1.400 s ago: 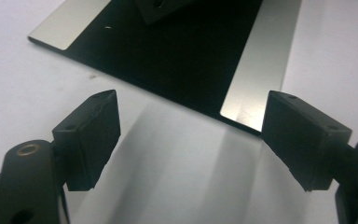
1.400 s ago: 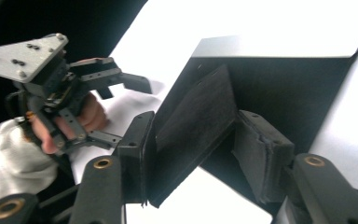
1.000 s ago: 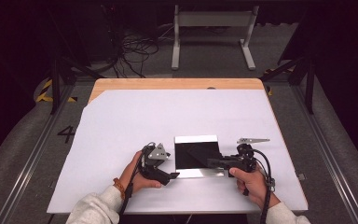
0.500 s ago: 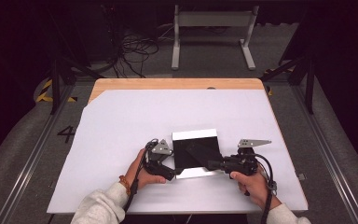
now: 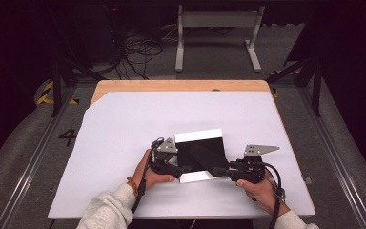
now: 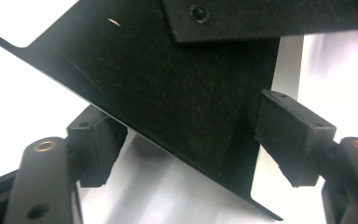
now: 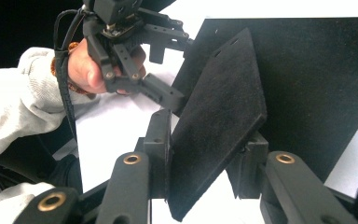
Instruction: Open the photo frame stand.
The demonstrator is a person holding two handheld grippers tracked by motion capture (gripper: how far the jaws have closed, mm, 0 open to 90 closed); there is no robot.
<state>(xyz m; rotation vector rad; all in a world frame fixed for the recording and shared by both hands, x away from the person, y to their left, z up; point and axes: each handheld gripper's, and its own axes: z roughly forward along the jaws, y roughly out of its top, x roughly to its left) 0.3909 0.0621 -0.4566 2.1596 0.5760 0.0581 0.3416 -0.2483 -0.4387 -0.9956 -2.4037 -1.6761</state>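
Observation:
A flat black board (image 5: 212, 145) with white strips along its far and near edges lies on the white table cover (image 5: 124, 124). A black felt-like flap (image 5: 205, 155) rises tilted off it. My right gripper (image 5: 220, 169) comes in from the right and is shut on this flap (image 7: 219, 107), one pad on each face; its jaws have been closing a little. My left gripper (image 5: 178, 168) reaches in from the left, jaws apart. The board's black corner (image 6: 182, 98) lies between its pads (image 6: 289, 135) without being clamped, and its jaws have just been closing.
The white cover spreads over a wooden table (image 5: 181, 86) with free room to the left, right and behind the board. A metal stand (image 5: 217, 28) and cables (image 5: 138, 52) sit on the floor beyond the table. Dark rails (image 5: 33, 157) run along both sides.
The flap has come up off the board and leans left with my right gripper on it. My left gripper has closed in on the board's left corner.

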